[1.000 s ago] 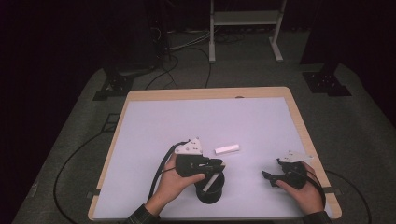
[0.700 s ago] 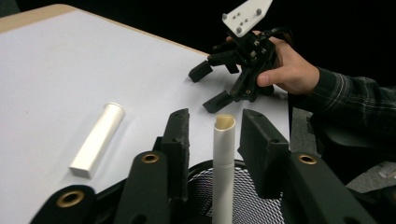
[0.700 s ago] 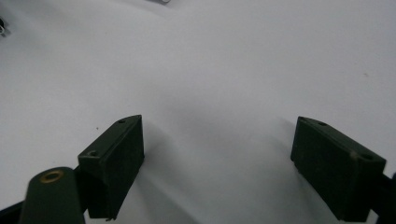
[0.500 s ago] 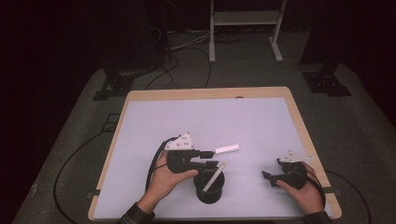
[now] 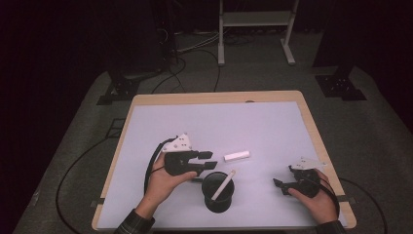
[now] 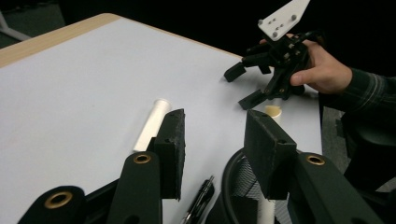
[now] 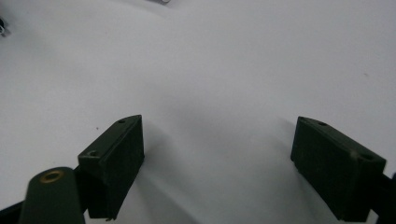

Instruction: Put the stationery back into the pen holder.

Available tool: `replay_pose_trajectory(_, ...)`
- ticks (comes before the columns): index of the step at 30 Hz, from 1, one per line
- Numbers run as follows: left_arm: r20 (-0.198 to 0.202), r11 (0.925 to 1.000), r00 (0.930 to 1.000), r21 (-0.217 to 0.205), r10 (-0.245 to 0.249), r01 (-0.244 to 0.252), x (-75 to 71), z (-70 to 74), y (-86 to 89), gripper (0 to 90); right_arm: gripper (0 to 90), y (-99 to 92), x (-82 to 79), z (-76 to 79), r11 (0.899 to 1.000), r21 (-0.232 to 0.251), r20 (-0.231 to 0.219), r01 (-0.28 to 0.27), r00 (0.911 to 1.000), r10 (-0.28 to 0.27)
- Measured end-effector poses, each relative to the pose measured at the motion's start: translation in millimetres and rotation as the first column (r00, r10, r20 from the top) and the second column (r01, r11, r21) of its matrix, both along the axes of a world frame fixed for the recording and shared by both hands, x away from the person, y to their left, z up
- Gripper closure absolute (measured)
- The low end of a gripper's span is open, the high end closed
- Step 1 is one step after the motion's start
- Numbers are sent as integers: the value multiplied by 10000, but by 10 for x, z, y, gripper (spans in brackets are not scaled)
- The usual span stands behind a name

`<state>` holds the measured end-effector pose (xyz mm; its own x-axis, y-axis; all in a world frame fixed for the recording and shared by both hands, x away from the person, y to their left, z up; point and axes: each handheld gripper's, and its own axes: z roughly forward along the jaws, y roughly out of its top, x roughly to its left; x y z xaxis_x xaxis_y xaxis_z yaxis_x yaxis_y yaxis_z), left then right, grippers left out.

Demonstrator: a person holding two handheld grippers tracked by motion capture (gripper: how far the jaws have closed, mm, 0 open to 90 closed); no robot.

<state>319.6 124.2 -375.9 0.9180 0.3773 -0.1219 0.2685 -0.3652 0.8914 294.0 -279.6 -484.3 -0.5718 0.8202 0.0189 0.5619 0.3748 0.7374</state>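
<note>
Counter [image 5: 253,122]: fills mid-frame in the high view.
Cup [image 5: 217,191]: black mesh, lower centre, one white tube [image 5: 223,185] leaning inside.
Loose tube [image 5: 236,156]: just above the cup.
My left gripper [image 5: 210,160]: jaws just opened, empty.
My right gripper [image 5: 284,178]: wide, empty.
Pen [image 6: 198,201]: cut off at the bottom edge.

Left gripper [image 5: 207,161]: black body; pale grey three-cornered plate on top, dotted with small dark holes; black cable looping off its rear.
Left gripper jaws: two black arms, a brass-ringed rivet hole on each; rectangular black pads with rough, foam-like faces.
Right gripper [image 5: 283,179]: black linkage frame; pale grey three-cornered plate with small screw holes; black cable behind it.
Right gripper jaws: blocky black pads, small recessed holes along their top edges; one brass-ringed rivet.
Sleeves: dark plaid, both wrists.
</note>
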Motion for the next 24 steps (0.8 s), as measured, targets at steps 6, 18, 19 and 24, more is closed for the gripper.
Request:
replay_pose_trajectory(6,395,9992,9990,339,207,-221,66,-12,59,602,160,0,0,0,10000,1,-4,3,10000,-3)
replay_pose_trajectory(18,556,9956,9978,840,359,-405,250,-123,67,578,160,-1,1,0,10000,-5,-4,-1,10000,1)
replay_pose_trajectory(19,569,9950,9978,909,352,-403,270,-133,63,576,160,-1,1,0,10000,-5,-6,0,10000,0)
replay_pose_trajectory(24,691,9905,9969,1294,371,-458,370,-167,32,558,160,-1,1,0,10000,-1,-9,0,10000,0)
